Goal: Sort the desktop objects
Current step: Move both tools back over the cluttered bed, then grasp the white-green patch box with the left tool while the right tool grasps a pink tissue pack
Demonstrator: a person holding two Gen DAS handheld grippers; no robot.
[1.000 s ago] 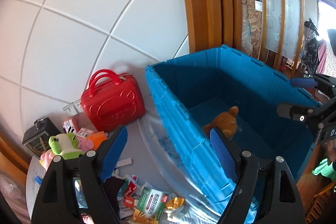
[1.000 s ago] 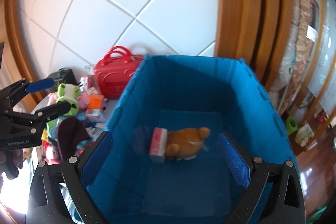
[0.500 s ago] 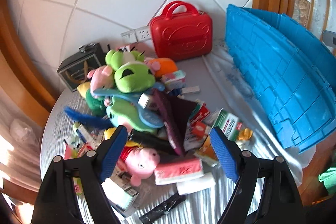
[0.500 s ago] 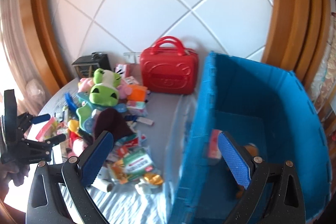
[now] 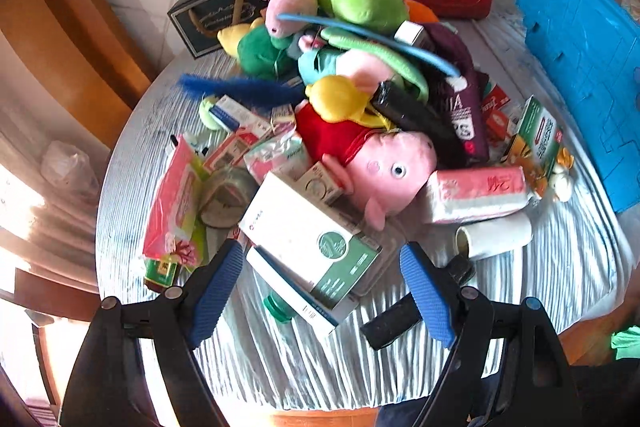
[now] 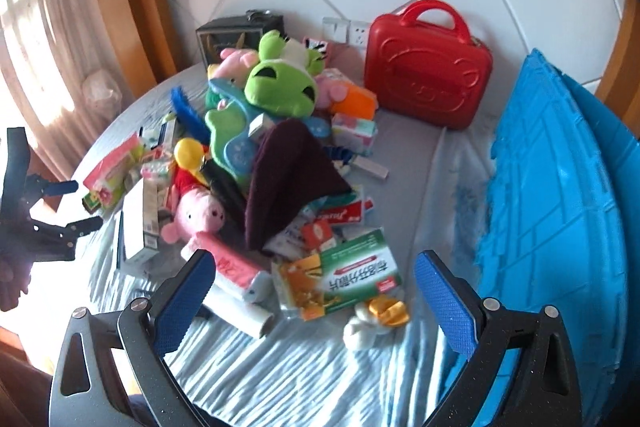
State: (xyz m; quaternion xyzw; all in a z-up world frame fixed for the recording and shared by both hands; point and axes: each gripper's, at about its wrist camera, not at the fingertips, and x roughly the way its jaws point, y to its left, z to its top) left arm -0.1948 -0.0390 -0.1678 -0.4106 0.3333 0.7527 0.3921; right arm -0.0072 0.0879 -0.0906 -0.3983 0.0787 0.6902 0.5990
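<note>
left gripper (image 5: 322,289): spread wide, holding nothing, above the near edge of the pile. just ahead between its fingers: white and green box (image 5: 310,239), flat cardboard, likely light, stiff; best pinched across its short sides. beyond: pink pig toy (image 5: 384,167), soft, squashy; take by the head. right gripper (image 6: 316,295): spread, holding nothing. ahead of it: green packet (image 6: 360,273), light, maybe slippery. far right: blue crate (image 6: 560,207).

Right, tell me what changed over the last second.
Both hand-held grippers swung away from the blue crate to the pile: left now over the white-green box, right over the green medicine box. Both stayed open and empty; the pile looks undisturbed.
</note>
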